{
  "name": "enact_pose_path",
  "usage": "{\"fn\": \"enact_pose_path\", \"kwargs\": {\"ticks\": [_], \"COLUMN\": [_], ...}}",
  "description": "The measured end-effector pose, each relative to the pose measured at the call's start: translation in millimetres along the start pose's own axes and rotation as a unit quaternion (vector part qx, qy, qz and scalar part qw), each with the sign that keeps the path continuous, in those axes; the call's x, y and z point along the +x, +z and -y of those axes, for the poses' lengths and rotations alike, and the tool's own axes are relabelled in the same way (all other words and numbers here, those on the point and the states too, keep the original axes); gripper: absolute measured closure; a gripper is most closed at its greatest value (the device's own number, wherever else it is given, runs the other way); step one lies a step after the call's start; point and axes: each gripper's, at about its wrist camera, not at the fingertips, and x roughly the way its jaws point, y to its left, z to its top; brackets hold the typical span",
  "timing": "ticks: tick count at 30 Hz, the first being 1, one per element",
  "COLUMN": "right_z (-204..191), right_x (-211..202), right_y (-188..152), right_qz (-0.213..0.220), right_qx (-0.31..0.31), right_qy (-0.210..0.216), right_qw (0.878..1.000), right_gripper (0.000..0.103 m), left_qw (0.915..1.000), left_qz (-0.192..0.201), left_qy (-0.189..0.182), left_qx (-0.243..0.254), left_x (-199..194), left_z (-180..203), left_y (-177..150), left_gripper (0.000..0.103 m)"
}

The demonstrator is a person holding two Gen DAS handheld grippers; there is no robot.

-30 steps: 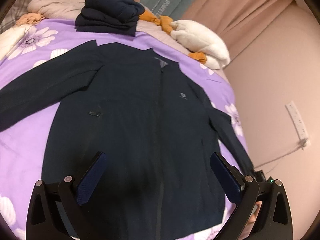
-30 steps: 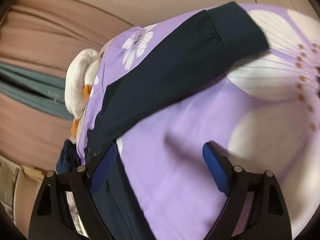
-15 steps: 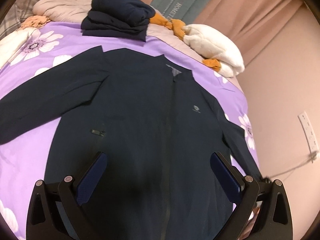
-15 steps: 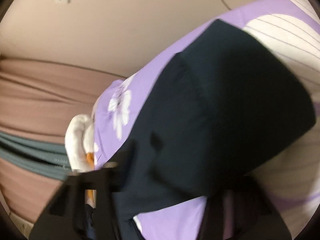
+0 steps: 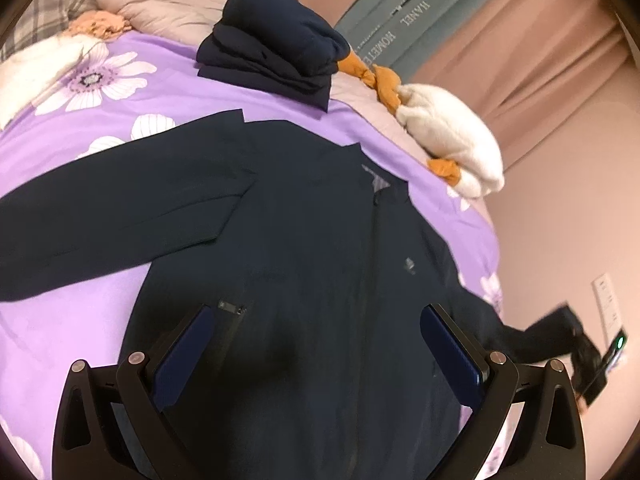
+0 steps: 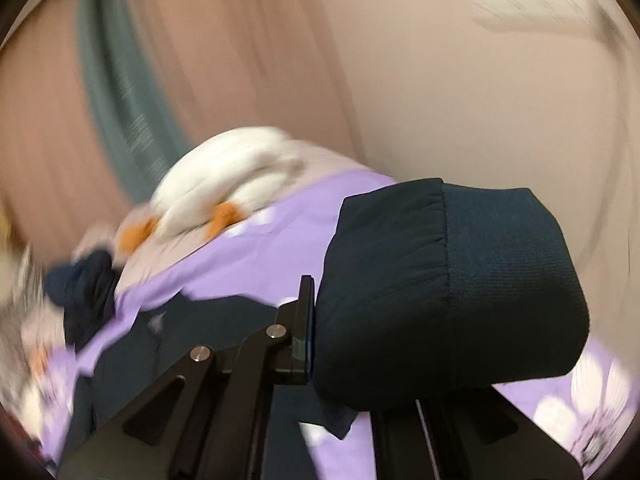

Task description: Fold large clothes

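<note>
Dark navy zip-front jacket (image 5: 304, 264), spread front-up on the purple flower-print bedspread (image 5: 80, 320), collar toward the far pillows, long axis running away from the left gripper (image 5: 316, 356), jaws spread above the hem. Beyond the collar: folded navy clothes pile (image 5: 276, 56), white-and-orange plush toy (image 5: 448, 136). Ribbed sleeve cuff (image 6: 460, 288) lifted off the bed, pinched in the right gripper (image 6: 316, 320).

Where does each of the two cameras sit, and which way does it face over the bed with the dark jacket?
Left wrist: rides on the left gripper, looking down across the spread navy jacket toward folded dark clothes; its two open blue-padded fingers show.
Right wrist: rides on the right gripper, facing the blurred wall and curtain; its fingers are shut on the sleeve cuff.
Shared: the jacket, purple floral bedspread and white plush toy; the left view also catches that lifted sleeve.
</note>
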Motion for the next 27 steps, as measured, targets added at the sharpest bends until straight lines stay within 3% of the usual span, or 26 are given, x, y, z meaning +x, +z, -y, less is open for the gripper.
{"fn": "enact_pose_path", "kwargs": {"ticks": [4, 5, 7, 10, 13, 14, 15, 16, 18, 21, 22, 24, 27], "right_z": [-123.5, -163.6, -206.2, -281.9, -338.5, -351.6, -360.0, -361.5, -355.1, -349.5, -344.6, -326.7, -279.7], "right_x": [7.8, 12.0, 22.4, 40.0, 70.1, 84.4, 93.3, 99.2, 106.5, 103.3, 99.2, 90.2, 87.7], "right_y": [-5.1, -18.5, -45.4, -118.3, -192.8, -223.0, -241.8, -258.9, -280.3, -278.3, -269.1, -247.4, -192.1], "right_qz": [-0.019, -0.026, -0.038, -0.074, -0.116, -0.135, -0.147, -0.161, -0.178, -0.166, -0.168, -0.188, -0.254], "right_qx": [-0.138, -0.193, -0.265, -0.393, -0.505, -0.543, -0.562, -0.577, -0.594, -0.605, -0.599, -0.561, -0.427], "right_qy": [0.017, 0.021, 0.03, 0.05, 0.056, 0.043, 0.038, 0.039, 0.037, 0.045, 0.053, 0.087, 0.183], "right_qw": [0.99, 0.981, 0.963, 0.915, 0.853, 0.828, 0.813, 0.8, 0.784, 0.777, 0.781, 0.802, 0.848], "right_gripper": [0.097, 0.097, 0.097, 0.097, 0.095, 0.09, 0.073, 0.05, 0.033, 0.028, 0.027, 0.024, 0.024], "left_qw": [0.9999, 0.9998, 0.9997, 0.9992, 0.9985, 0.9982, 0.9979, 0.9976, 0.9976, 0.998, 0.9979, 0.9972, 0.9952], "left_qz": [0.008, 0.01, 0.012, 0.011, 0.008, 0.007, 0.004, 0.001, -0.008, -0.022, -0.027, -0.038, -0.055], "left_qy": [-0.004, -0.002, 0.006, 0.022, 0.031, 0.034, 0.036, 0.038, 0.033, 0.014, 0.005, -0.018, -0.05], "left_qx": [-0.012, -0.015, -0.022, -0.032, -0.045, -0.049, -0.054, -0.057, -0.061, -0.058, -0.058, -0.061, -0.064], "left_x": [-8.5, -10.6, -11.7, -9.3, -5.5, -3.5, -0.7, 2.6, 7.6, 18.5, 21.6, 29.4, 47.4], "left_z": [-15.7, -21.2, -31.2, -46.6, -62.1, -66.4, -71.1, -75.4, -82.4, -83.7, -83.5, -81.3, -70.2], "left_y": [5.0, 5.7, 8.0, 10.0, 10.5, 10.7, 10.6, 10.6, 10.5, 11.7, 12.5, 14.1, 17.5], "left_gripper": [0.001, 0.001, 0.001, 0.001, 0.001, 0.001, 0.001, 0.001, 0.001, 0.001, 0.001, 0.001, 0.001]}}
